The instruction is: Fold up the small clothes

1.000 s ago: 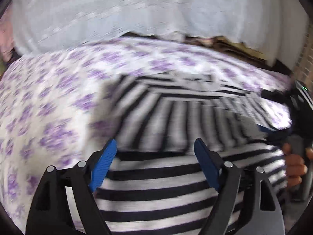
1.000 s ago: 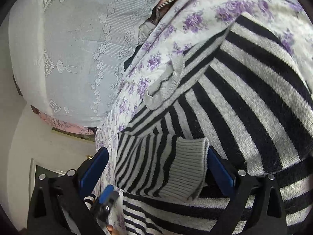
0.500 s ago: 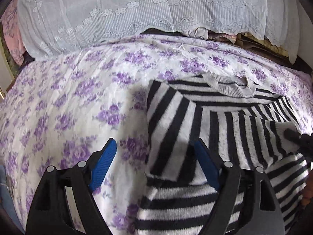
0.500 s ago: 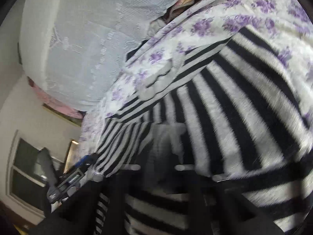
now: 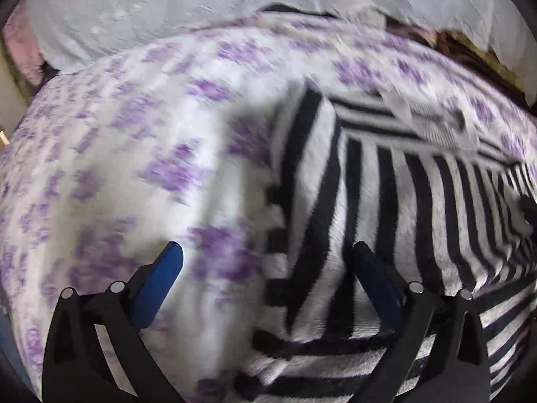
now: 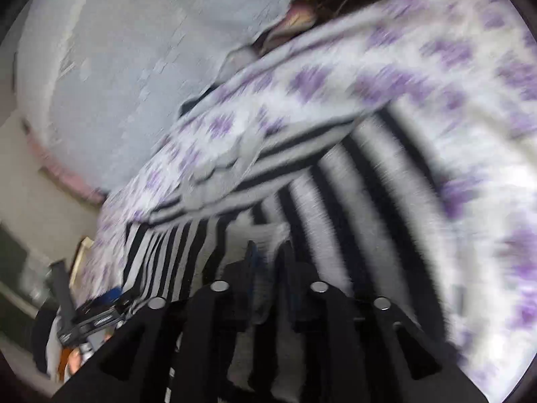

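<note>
A black-and-white striped knit sweater [image 5: 386, 208] lies on a bed with a white sheet printed with purple flowers [image 5: 134, 154]; its grey ribbed collar [image 5: 433, 124] points to the far side. My left gripper [image 5: 268, 268] is open and empty over the sweater's left edge. In the right wrist view the sweater [image 6: 335, 201] lies below my right gripper [image 6: 268, 252], which is shut on the grey ribbed sleeve cuff [image 6: 265, 235]. Both views are motion-blurred.
A white lace cover [image 5: 167, 10] drapes over piled items behind the bed. The other gripper and the hand holding it [image 6: 84, 322] show at the lower left of the right wrist view. The sheet lies bare left of the sweater.
My right gripper has shut on the sleeve cuff that lay between its open fingers. My left gripper has shifted left from over the sweater body to its left edge.
</note>
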The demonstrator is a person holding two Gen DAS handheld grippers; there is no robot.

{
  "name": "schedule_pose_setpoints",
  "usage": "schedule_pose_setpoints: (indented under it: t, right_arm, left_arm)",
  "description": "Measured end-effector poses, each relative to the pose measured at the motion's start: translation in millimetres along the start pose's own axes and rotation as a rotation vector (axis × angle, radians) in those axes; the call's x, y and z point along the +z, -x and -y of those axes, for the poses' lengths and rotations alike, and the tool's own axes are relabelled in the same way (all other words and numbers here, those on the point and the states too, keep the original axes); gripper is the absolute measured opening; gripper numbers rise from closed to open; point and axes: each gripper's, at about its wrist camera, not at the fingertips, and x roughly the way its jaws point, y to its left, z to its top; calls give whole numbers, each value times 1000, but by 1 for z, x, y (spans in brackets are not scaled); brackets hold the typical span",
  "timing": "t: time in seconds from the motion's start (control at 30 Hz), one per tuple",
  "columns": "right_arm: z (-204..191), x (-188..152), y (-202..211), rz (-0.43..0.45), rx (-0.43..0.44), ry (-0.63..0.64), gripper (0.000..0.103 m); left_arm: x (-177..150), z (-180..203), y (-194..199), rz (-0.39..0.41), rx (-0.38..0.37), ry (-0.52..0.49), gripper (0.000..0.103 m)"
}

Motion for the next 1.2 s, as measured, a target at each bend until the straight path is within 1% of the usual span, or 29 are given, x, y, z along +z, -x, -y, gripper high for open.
schedule_pose_setpoints:
  t: [0.03, 0.07, 0.1, 0.13, 0.17, 0.23, 0.27, 0.3, 0.33, 0.37, 0.4, 0.43, 0.47, 0.5, 0.53, 0.57, 0.63, 0.67, 0.7, 0.73, 0.77, 0.8, 0.9, 0.97, 1.0, 1.07, 1.13, 1.17, 1.2]
  right_arm:
    - [-10, 5, 13, 59, -11, 41, 27]
    - [-21, 8, 19, 76, -3, 78, 29]
    - [-37, 11, 18, 60, 22, 126, 32]
    - [-47, 11, 13, 34, 46, 156, 41]
    - [-59, 9, 3, 0, 67, 182, 47]
    - [-74, 3, -19, -65, 90, 205, 48]
    - [-77, -3, -37, -108, 85, 207, 48]
    - [-77, -8, -48, -143, 70, 200, 48]
    - [-68, -14, -66, -190, 48, 180, 47]
    - [-59, -17, -68, -161, 84, 169, 40]
    - [-48, -14, -64, -151, 111, 120, 34]
    - [-40, -11, -60, -157, 112, 75, 23]
    - [-34, -7, -51, -148, 108, 41, 22]
    - [-32, -7, -41, -128, 90, 40, 23]
    - [-36, -8, -25, -87, 53, 66, 28]
    - [-42, -11, -10, -58, 60, 105, 32]
    - [-55, -24, 7, -50, 106, 166, 38]
    - [-61, -31, 6, -71, 92, 197, 43]
    - [-63, -38, 4, -98, 69, 223, 44]
    - [-65, -46, -12, -140, 23, 259, 45]
    - [-64, -53, -21, -155, 6, 279, 45]
    - [-65, -55, -21, -132, 7, 291, 45]
    - [-71, -56, -7, -136, -31, 291, 45]
    - [-78, -64, 12, -93, -19, 305, 49]
    - [-80, -71, 21, -87, -8, 326, 51]
    - [-82, -82, 28, -103, -35, 353, 63]
    - [-73, -95, 26, -148, -67, 357, 71]
    - [-66, -102, 18, -175, -65, 346, 72]
    - [-59, -105, 22, -161, -33, 323, 72]
  left_arm:
    - [4, 0, 9, 31, -1, 0, 96]
    - [9, 1, 21, 75, -33, -3, 96]
    - [14, 5, 27, 98, -61, -7, 96]
    - [21, 12, 32, 114, -93, -18, 96]
    - [27, 19, 32, 117, -109, -29, 96]
    - [43, 44, 19, 90, -137, -85, 97]
    - [49, 52, 9, 74, -134, -110, 97]
    - [52, 65, -12, 38, -81, -145, 97]
    - [54, 70, -35, -3, 0, -161, 98]
    - [53, 68, -57, -43, 18, -149, 99]
    - [52, 54, -59, -41, -68, -77, 99]
    - [54, 42, -60, -67, -123, -20, 99]
    - [55, 31, -60, -87, -151, 23, 99]
    - [54, 19, -53, -79, -157, 71, 99]
    - [50, 11, -42, -52, -148, 88, 98]
    - [46, 6, -32, -25, -153, 86, 98]
    - [31, 3, -7, 23, -211, 45, 98]
    - [26, 4, -3, 30, -215, 24, 98]
    - [16, 10, -2, 24, -190, -20, 98]
    - [8, 17, -8, 4, -150, -59, 98]
    - [1, 22, -18, -24, -103, -93, 99]
    - [-9, 19, -24, -38, -112, -79, 99]
    - [-11, -3, -16, -80, -175, 31, 98]
    - [-18, -7, 5, -45, -211, 55, 98]
    - [-24, -3, 21, -5, -238, 26, 98]
    - [-36, 7, 37, 30, -213, -28, 98]
    - [-57, 23, 38, 3, -190, -88, 98]
    - [-67, 31, 31, -27, -176, -127, 99]
    - [-81, 39, 25, -23, -117, -165, 99]
